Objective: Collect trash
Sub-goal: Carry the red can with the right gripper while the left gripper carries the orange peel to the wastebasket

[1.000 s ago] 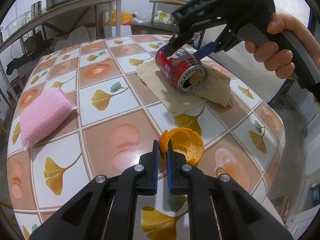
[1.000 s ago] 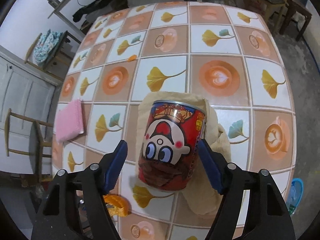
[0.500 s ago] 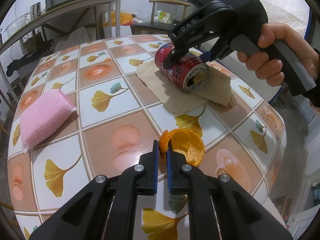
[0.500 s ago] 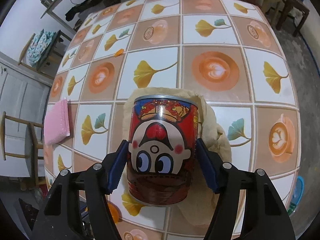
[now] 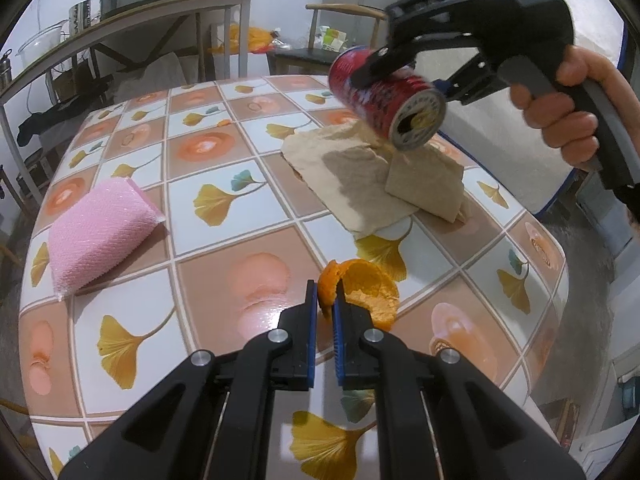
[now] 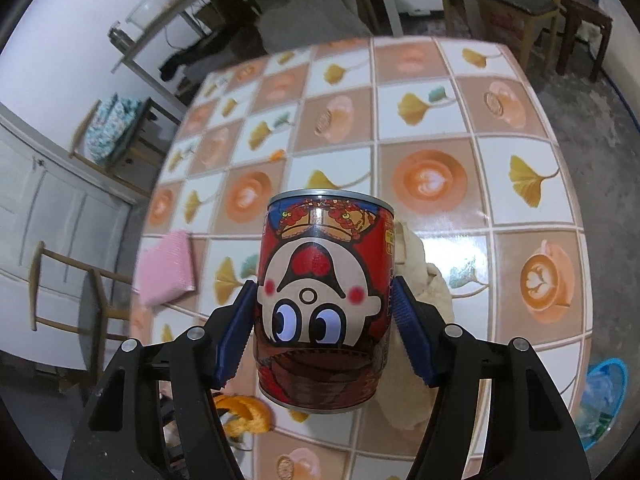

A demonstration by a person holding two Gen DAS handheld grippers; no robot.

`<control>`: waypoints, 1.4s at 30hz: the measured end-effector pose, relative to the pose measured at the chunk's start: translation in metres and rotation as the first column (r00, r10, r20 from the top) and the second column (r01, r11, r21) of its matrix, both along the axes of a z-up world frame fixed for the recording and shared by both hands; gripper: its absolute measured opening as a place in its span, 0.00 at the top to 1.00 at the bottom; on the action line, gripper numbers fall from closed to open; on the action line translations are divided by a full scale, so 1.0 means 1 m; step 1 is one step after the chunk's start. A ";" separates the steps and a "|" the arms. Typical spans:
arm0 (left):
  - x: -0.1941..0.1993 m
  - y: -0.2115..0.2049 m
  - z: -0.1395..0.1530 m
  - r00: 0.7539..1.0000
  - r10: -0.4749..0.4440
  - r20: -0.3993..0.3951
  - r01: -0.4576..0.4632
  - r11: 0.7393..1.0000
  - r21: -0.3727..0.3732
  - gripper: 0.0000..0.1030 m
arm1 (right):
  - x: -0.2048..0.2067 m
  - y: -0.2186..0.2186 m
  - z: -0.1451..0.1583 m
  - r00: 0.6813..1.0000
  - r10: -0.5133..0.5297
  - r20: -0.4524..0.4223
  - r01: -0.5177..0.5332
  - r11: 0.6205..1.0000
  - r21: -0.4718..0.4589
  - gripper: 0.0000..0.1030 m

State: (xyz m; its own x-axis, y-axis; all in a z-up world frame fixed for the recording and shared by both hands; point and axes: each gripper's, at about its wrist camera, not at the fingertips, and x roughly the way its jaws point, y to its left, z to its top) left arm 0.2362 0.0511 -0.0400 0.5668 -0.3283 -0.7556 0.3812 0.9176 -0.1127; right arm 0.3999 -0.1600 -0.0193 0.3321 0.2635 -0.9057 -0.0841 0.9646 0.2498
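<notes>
Glossy tiled desk [image 5: 224,280] with ginkgo-leaf and latte-cup squares, rounded at the near right corner and dropping to grey concrete floor [image 6: 576,112] on the right. Far behind, a long grey shelf table [image 5: 132,24] with a dark appliance and jars, a wooden chair [image 5: 344,12] against a white wall; in the right wrist view, a white panelled door [image 6: 48,216] at left.

On the desk: pink textured sponge [image 5: 96,236] at near left, crumpled beige paper sheet [image 5: 376,172] toward the right edge, orange citrus peel [image 5: 360,288] in the near middle.

Left tool [image 5: 325,300] almost closed, blue pads pinching the peel's left flap, peel otherwise resting on the desk.

Right tool [image 6: 324,320] clamped part-open around a red cartoon-face tin can [image 6: 324,300], pads pressed to both sides; can lifted clear of the desk, tilted, silver end toward the left camera, hanging above the paper. Right hand [image 5: 576,108] wrapped on the grey handle.

Bare tiles between sponge and paper, and across the far half. Blue bin with a clear liner [image 6: 604,400] on the floor off the right edge.
</notes>
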 end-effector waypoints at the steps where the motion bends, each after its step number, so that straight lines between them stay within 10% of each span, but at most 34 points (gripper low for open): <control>1: -0.001 0.002 0.002 1.000 0.005 0.001 -0.005 1.000 -0.004 0.94 | -0.003 -0.001 0.006 1.000 0.000 0.013 0.000 1.000 0.016 0.39; 15: -0.026 0.007 0.046 0.998 0.015 0.064 -0.013 0.999 -0.030 0.94 | -0.070 -0.020 0.069 0.986 0.010 0.165 -0.035 0.988 0.151 0.39; 25: -0.042 -0.039 0.076 0.990 -0.094 0.101 0.100 0.993 -0.055 0.94 | -0.171 -0.110 0.114 0.950 -0.142 0.278 0.110 0.986 0.127 0.39; 42: -0.060 -0.209 0.072 0.918 -0.397 -0.019 0.392 0.913 -0.114 0.94 | -0.322 -0.238 0.015 0.807 -0.552 0.208 0.495 0.826 0.271 0.39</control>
State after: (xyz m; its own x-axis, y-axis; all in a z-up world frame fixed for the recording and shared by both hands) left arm 0.1764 -0.1583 0.0315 0.3440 -0.5976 -0.7242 0.7025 0.6756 -0.2238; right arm 0.0779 -0.3976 -0.0041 0.6897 0.1394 -0.7106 0.3291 0.8138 0.4790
